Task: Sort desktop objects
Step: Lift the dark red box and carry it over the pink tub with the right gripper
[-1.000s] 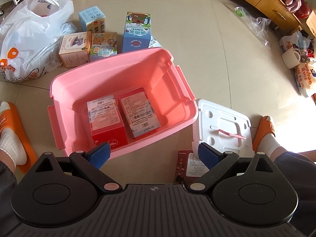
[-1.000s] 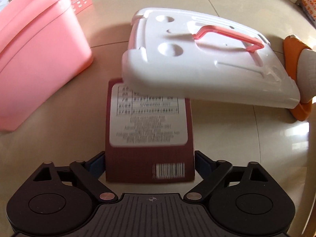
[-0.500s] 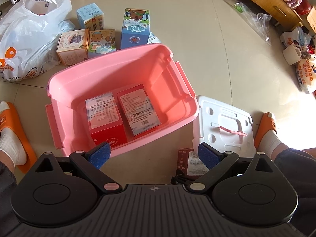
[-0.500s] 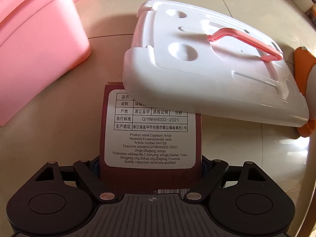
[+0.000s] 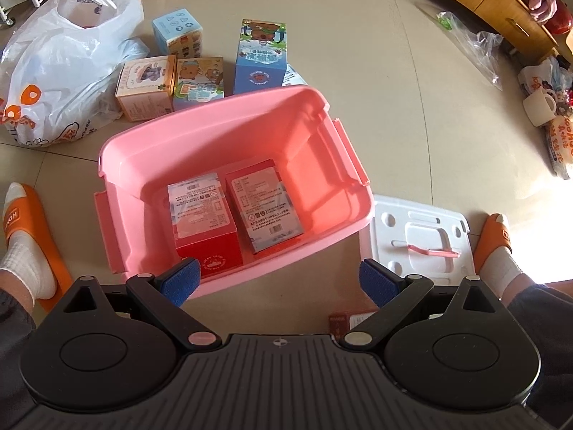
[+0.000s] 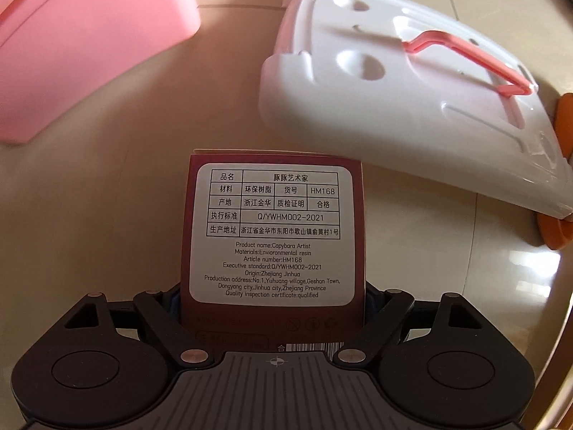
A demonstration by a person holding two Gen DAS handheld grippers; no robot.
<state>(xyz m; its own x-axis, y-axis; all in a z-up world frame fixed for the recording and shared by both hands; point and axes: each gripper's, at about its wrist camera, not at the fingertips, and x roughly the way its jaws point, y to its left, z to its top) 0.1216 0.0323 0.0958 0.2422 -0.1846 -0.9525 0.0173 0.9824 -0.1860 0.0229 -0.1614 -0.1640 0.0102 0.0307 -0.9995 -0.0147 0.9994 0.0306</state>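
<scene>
Lifted nearer since before, the dark red box (image 6: 274,236), labelled "Capybara Artist, HM168", is clamped by the right gripper (image 6: 274,301) beside the white lid (image 6: 412,107); the left gripper (image 5: 281,281) is held released over the pink bin (image 5: 222,136).

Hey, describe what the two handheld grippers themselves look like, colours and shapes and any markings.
Both match. The left gripper has a ribbed dark grey body with a small white crosshair mark, two black round housings with triangular cutouts, black linkage arms with pale rivets, and blue textured pads on its jaws. The right gripper looks the same; only slivers of blue show.
</scene>
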